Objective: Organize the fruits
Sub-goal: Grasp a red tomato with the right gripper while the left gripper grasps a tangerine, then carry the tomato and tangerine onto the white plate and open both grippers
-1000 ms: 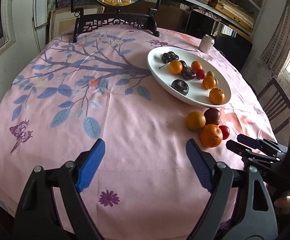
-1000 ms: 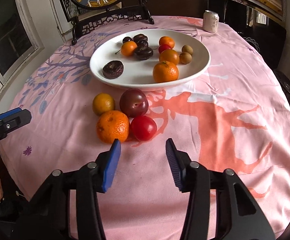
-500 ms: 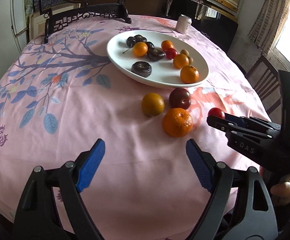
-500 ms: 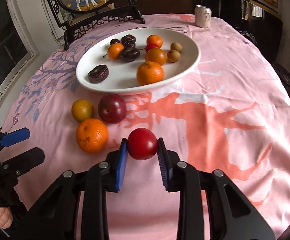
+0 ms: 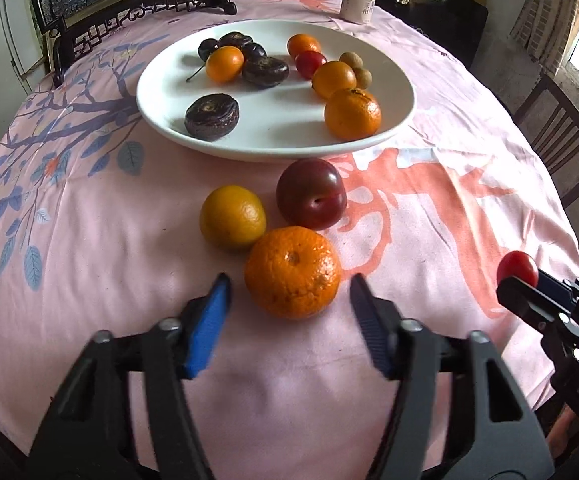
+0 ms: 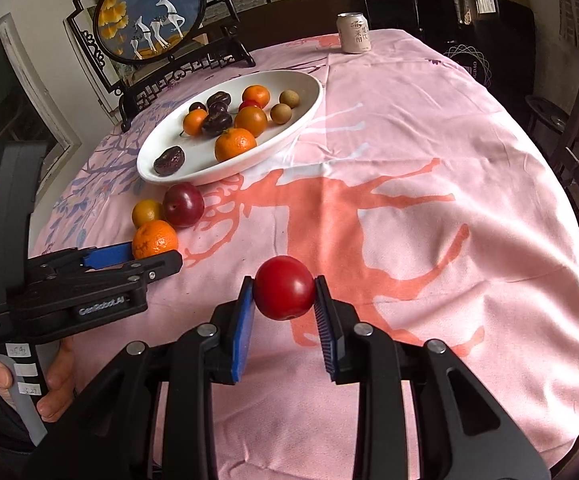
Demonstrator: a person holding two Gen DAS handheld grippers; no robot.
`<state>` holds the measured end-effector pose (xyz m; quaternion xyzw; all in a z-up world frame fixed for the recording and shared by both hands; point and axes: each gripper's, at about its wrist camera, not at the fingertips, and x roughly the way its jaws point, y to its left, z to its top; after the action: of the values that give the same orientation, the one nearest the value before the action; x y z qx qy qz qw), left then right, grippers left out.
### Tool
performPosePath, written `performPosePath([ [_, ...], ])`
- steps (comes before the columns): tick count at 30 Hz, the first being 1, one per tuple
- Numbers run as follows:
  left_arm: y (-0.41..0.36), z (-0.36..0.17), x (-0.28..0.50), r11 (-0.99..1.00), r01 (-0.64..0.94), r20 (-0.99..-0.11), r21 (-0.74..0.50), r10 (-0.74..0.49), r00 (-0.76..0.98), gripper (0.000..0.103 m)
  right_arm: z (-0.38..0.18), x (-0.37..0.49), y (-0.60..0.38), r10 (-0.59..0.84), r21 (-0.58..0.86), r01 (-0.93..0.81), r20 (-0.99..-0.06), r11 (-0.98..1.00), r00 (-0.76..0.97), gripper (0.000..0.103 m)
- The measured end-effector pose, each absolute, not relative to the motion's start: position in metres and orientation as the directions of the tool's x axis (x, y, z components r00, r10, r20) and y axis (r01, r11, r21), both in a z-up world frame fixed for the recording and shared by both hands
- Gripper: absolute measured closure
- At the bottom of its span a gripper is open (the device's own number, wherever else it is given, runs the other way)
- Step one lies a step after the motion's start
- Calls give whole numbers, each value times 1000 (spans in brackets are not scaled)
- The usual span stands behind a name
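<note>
Tomato (image 6: 284, 288) is clamped in the right hand-held gripper (image 6: 284, 300) above the tabletop (image 6: 429, 208); the plate (image 6: 309, 108) lies at 11 o'clock. Left hand-held gripper (image 5: 287, 304) is spread around the orange (image 5: 292, 272); a loose squeeze could drop it.

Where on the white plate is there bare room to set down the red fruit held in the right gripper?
On the plate, the bare middle between the dark fruit and the near orange. The far half is crowded. The right gripper holds the red fruit.
</note>
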<state>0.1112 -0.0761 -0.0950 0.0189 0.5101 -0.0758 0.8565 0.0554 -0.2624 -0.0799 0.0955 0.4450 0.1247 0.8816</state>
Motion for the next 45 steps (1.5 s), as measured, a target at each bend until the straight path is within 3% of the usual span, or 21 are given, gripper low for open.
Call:
performPosePath([
  [14,-58,-86,98,983,152,-853,-101,-164,496,58,-77,60,-231,311,257,-175,-776,950,549,73],
  [27,8,-54,85,976,112,-796,-187,-217,566,58,-61,76,-180,316,219,-238,-779,946,542,73],
  [37,16,-14,193,991,78,-792,-107,-133,596,58,-31,167,-179,292,168,-259,-764,951,576,73],
  [42,3,-29,253,996,59,-833,-63,-85,547,58,-43,217,-195,165,82,-166,-790,983,590,73],
  [45,-1,-42,270,997,54,-857,-58,-78,510,58,-54,229,-203,183,105,-170,-813,980,553,73],
])
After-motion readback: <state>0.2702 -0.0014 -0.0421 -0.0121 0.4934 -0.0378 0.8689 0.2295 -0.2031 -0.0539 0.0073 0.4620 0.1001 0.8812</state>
